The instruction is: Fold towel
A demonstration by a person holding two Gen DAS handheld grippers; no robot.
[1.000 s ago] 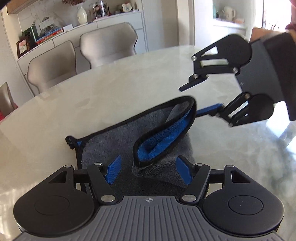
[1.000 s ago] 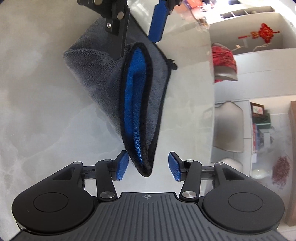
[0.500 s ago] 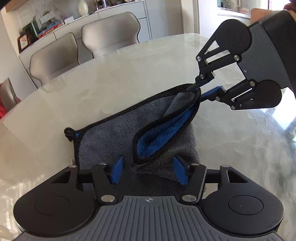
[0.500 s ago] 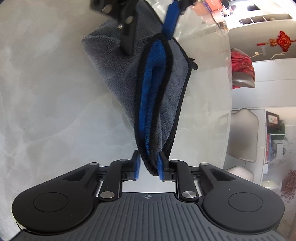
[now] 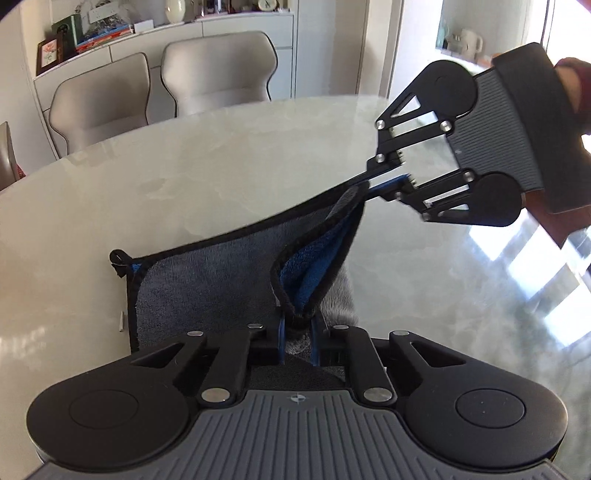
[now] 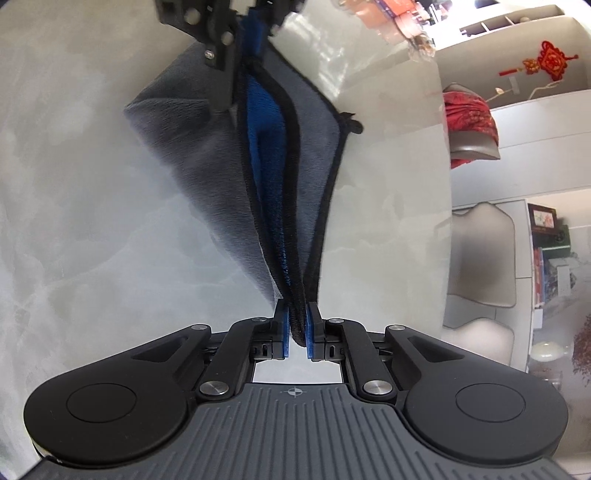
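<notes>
A grey towel (image 5: 207,288) with a blue inner face and black trim lies partly on the marble table (image 5: 184,177). Its raised fold is stretched between both grippers. My left gripper (image 5: 297,325) holds the near end of that fold, its jaws closing tight with the pads pressing on the cloth. My right gripper (image 5: 373,182) pinches the far end, above the table. In the right wrist view the right gripper (image 6: 297,317) is likewise closing tight on the towel (image 6: 207,147), and the left gripper (image 6: 243,62) grips the other end at the top.
Two beige chairs (image 5: 218,70) stand behind the round table, with a white sideboard (image 5: 229,29) bearing books and ornaments beyond. A person's hand (image 5: 569,85) holds the right gripper. A chair with a red cushion (image 6: 469,125) stands past the table edge.
Both grippers went from open around the raised fold to shut on it. The fold has been lifted a little and pulled taut between them.
</notes>
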